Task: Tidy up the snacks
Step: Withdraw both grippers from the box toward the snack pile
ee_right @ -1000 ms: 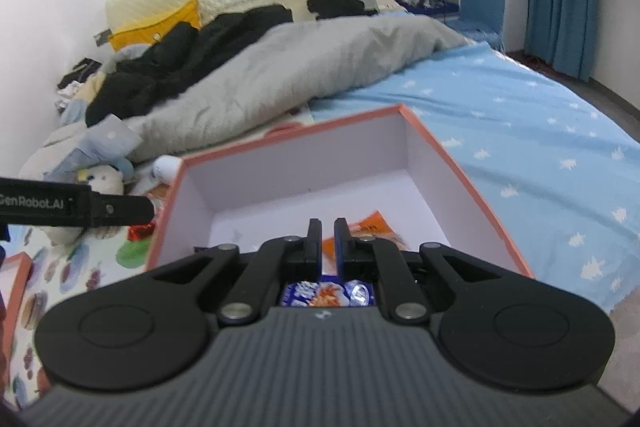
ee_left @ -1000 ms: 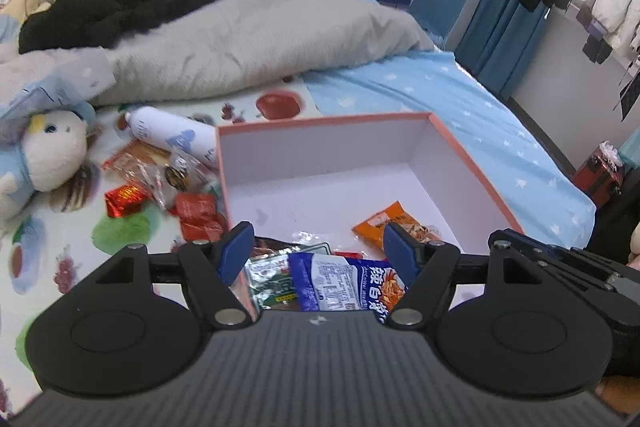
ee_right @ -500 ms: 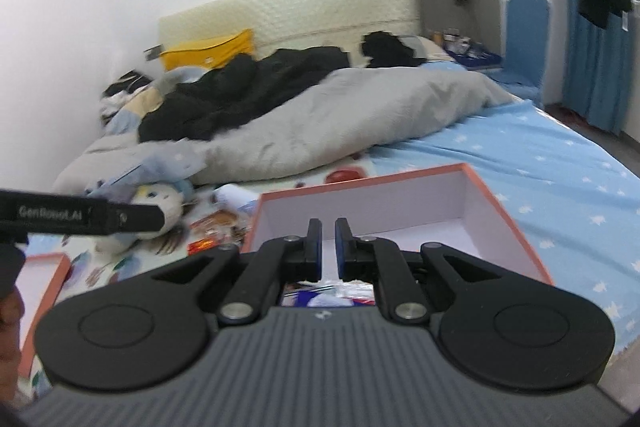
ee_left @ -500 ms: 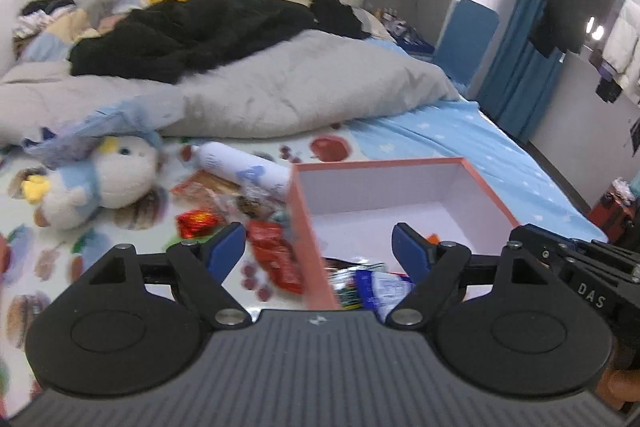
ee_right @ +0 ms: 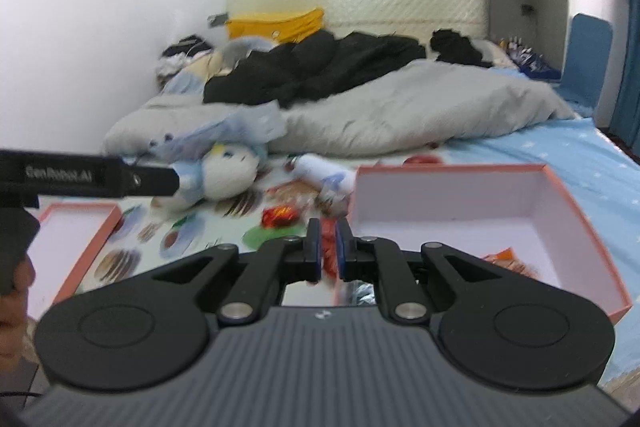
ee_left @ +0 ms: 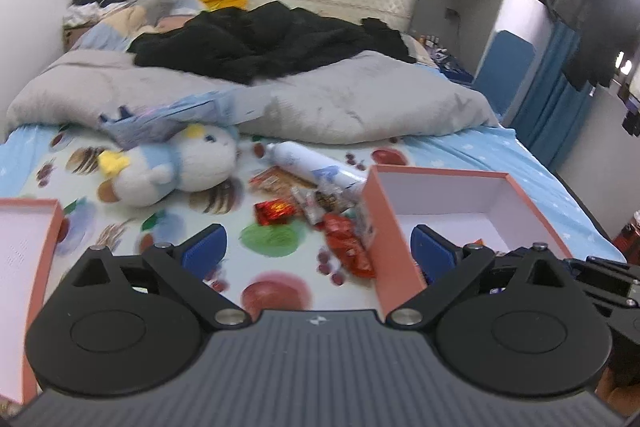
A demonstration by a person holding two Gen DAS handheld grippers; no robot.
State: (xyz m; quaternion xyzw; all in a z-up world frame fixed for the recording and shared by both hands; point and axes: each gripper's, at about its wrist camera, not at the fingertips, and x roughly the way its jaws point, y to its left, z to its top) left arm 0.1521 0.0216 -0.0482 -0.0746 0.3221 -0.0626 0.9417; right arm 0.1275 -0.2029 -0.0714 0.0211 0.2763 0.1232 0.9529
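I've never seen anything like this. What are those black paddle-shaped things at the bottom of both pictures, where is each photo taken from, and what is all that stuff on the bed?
There is no robot here. A person holds a hand tool with a two-fingered claw in each hand, and each tool carries a camera looking out along its fingers.

One picture is from the left claw: its blue-padded jaws are opening, with nothing between them. The other is from the right claw: its jaws are shut and hold nothing.

On the bed lie loose snack packets, a white bottle and a plush toy. To their right stands an orange-edged box with some snacks already inside. A second tray of the same colours lies at the left.
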